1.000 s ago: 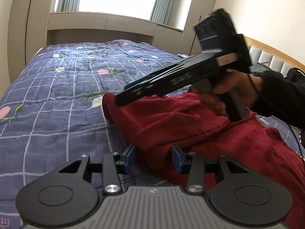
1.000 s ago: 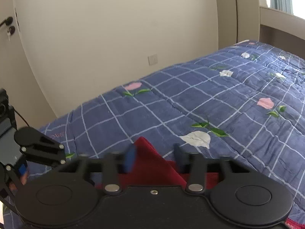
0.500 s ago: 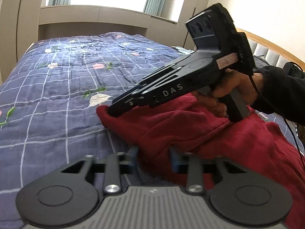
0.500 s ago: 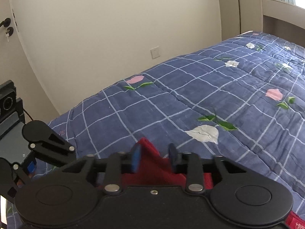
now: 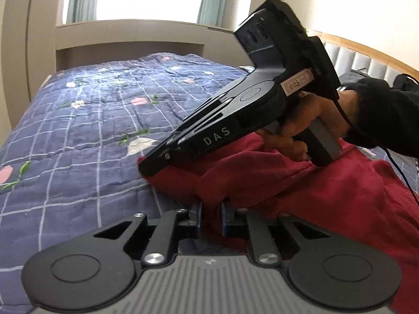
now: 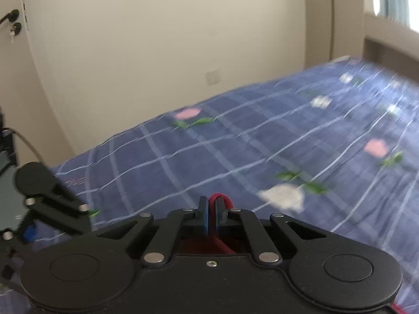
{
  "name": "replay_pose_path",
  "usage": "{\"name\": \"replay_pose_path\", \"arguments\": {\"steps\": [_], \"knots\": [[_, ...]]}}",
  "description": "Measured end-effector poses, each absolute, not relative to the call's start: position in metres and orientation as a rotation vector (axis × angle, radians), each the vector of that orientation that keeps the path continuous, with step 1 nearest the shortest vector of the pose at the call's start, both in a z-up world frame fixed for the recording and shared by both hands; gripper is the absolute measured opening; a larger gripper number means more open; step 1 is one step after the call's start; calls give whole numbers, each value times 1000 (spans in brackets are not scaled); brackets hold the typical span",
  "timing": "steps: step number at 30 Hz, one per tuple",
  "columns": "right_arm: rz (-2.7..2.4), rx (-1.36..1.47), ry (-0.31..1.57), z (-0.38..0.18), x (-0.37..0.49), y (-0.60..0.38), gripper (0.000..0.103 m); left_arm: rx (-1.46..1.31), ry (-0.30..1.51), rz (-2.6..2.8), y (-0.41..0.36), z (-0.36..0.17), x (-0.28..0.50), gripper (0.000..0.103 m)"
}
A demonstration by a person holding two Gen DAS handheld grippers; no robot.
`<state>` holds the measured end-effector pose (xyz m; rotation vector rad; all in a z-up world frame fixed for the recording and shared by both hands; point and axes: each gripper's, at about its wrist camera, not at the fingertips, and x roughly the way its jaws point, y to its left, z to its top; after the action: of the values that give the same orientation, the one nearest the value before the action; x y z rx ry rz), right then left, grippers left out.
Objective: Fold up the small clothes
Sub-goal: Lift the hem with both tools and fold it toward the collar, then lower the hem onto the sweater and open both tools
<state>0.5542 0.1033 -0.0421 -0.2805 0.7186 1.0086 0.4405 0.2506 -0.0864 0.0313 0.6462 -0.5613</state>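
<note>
both tools [image 5: 211,216] [image 6: 212,218] pinching red garment [image 5: 301,193], quilt [image 5: 78,141]

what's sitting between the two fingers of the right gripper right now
A fold of the red garment, pinched between the right gripper fingers, which are nearly together. The right wrist view shows it.

Left gripper [image 5: 211,218] sat low at the near edge of the red garment [image 5: 301,191], jaws narrowed with red cloth bunched between the blue pads. Right gripper [image 5: 146,168], black and marked DAS, angled down to the garment's far-left corner, held by a hand [image 5: 303,128] in a black sleeve. Garment lay crumpled on a blue checked floral quilt [image 5: 78,136]; padded headboard [image 5: 366,65] at right.
</note>
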Motion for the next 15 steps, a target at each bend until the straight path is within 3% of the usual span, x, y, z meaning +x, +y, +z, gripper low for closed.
{"name": "replay_pose_path", "arguments": {"steps": [14,15], "knots": [[849,-313,638,-45,566,106,3,161,551,-381,231,-75,389,6],[859,-306,649,-47,568,106,4,173,567,-368,230,-77,386,0]]}}
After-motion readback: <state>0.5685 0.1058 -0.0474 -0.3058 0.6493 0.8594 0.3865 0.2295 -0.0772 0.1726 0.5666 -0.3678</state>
